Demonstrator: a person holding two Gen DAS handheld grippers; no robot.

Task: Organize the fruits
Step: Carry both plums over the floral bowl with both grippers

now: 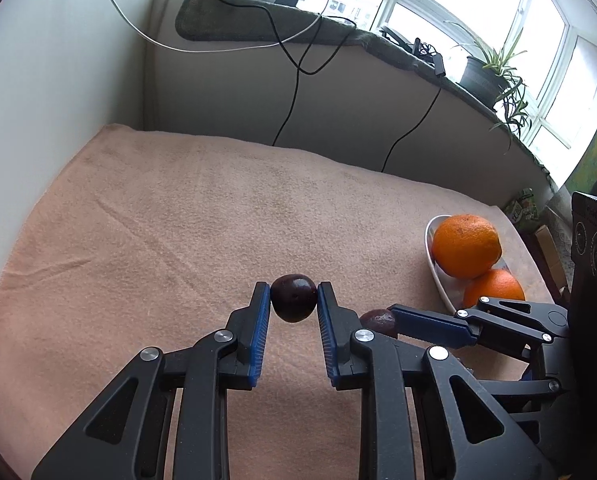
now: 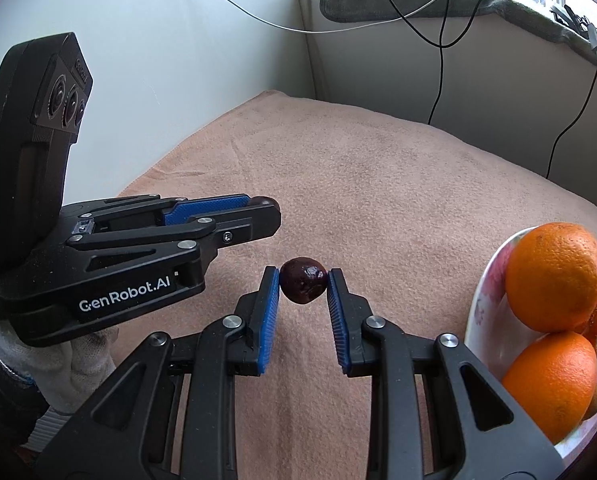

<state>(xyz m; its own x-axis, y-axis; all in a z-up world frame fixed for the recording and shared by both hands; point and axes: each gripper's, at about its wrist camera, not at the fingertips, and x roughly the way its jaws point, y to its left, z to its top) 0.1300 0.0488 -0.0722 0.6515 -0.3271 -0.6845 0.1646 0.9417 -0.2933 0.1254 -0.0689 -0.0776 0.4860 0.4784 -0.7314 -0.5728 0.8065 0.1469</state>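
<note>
Left tongs [image 1: 294, 296] pinch a dark plum [image 1: 293, 298] right at the tips — we see both blue pads pressed to its sides, fruit clear of the cloth [image 1: 178, 220]. The tongs are narrowed only as far as the plum allows.

Right tongs [image 2: 303, 286] do the same with a second plum [image 2: 302, 285], dark and slightly wrinkled, caught between the pad tips and lifted off the peach-coloured cloth that covers the counter.

From the right wrist view we note the left tongs to the left, lying nearly level, a sliver of dark fruit showing at their tip. A white-gloved hand [image 2: 78, 364] grips below them. From the left wrist view the right tongs come in from the right, fruit at their tip just beside the left tongs' right finger.

Bowl [image 2: 482, 312] — white with pink flowers — sits on the cloth to the right of both tongs. It holds oranges [image 2: 554, 276], two large ones stacked, and a smaller one behind.

Behind: cables [image 1: 294, 92] hanging from the sill, a potted plant [image 1: 486, 76] by the window.
</note>
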